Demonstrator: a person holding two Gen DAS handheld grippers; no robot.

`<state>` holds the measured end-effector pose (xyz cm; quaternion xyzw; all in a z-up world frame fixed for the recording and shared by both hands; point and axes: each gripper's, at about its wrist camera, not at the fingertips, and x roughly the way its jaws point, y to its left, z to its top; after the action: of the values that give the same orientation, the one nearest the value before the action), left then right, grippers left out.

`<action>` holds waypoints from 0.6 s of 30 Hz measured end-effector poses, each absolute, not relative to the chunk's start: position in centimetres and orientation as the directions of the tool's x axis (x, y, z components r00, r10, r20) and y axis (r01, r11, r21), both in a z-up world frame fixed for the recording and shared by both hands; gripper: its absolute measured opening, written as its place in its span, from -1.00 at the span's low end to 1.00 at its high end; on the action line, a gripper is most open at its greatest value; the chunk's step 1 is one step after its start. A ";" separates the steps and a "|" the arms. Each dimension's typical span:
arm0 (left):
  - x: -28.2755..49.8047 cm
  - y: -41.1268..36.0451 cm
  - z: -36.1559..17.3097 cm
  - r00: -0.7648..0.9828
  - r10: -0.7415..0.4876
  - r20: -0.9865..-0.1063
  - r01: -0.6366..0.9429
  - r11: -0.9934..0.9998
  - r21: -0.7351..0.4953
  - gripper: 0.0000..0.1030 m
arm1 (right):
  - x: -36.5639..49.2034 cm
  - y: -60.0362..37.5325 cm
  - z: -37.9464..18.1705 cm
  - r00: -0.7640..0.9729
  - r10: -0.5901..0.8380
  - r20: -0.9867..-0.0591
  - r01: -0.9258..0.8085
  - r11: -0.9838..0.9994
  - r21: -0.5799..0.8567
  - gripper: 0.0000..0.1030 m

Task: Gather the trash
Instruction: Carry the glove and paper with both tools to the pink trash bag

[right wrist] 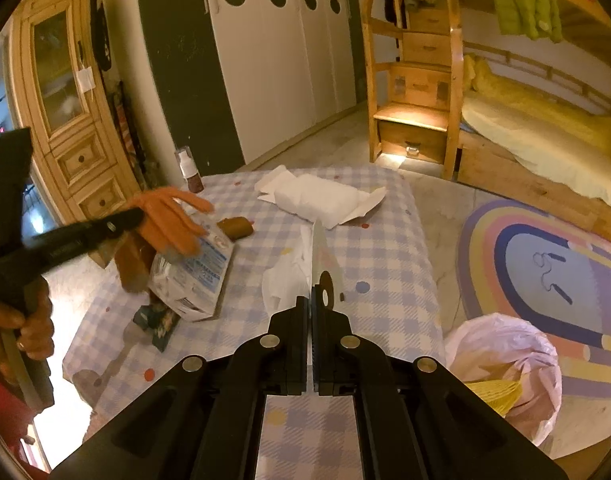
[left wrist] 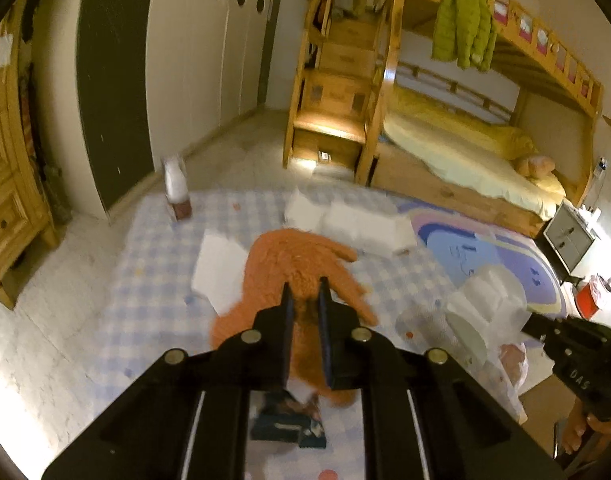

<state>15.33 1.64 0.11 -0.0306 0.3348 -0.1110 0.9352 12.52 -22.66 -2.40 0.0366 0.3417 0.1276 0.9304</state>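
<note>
My left gripper [left wrist: 305,300] is shut on an orange rubber glove [left wrist: 289,264], which hangs from its fingers above the blue-checked table [left wrist: 153,280]. In the right wrist view the same gripper [right wrist: 135,214] shows at the left with the glove [right wrist: 165,216] held over a white-and-blue package [right wrist: 197,276]. My right gripper [right wrist: 310,300] is shut on a thin flat white packet [right wrist: 319,256], seen edge-on; from the left wrist view it [left wrist: 527,325] holds that packet [left wrist: 481,304] at the table's right side. A pink trash bag [right wrist: 501,364] stands open on the floor, right of the table.
White paper and tissue packs [right wrist: 317,196] lie at the table's far end, with a small bottle [right wrist: 189,172] at the far left corner. A dark blue wrapper [right wrist: 157,320] and a brown lump [right wrist: 235,226] lie near the package. A rainbow rug [right wrist: 545,264] and bunk bed [right wrist: 525,128] are to the right.
</note>
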 end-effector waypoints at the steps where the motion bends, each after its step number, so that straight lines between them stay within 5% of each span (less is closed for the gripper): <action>1: 15.0 2.0 1.2 0.767 -0.227 -0.600 0.187 0.974 -0.130 -0.82 | 12.2 -22.8 -2.0 0.742 0.261 -0.617 -0.211 0.965 0.155 -0.98; 9: 11.2 1.7 8.2 0.832 -0.286 -0.475 0.259 0.958 -0.123 -0.82 | 9.8 -24.0 0.4 0.789 0.259 -0.558 -0.201 0.966 0.163 -0.98; 18: 8.6 -2.8 8.2 0.763 -0.463 -0.452 0.414 0.886 -0.208 -0.82 | 6.6 -26.6 1.4 0.815 0.216 -0.538 -0.150 0.975 0.164 -0.98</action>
<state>8.61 -2.85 8.15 -0.0479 0.2531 -0.2339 0.9375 6.59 -26.62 1.40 0.0570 0.2889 0.0961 0.9508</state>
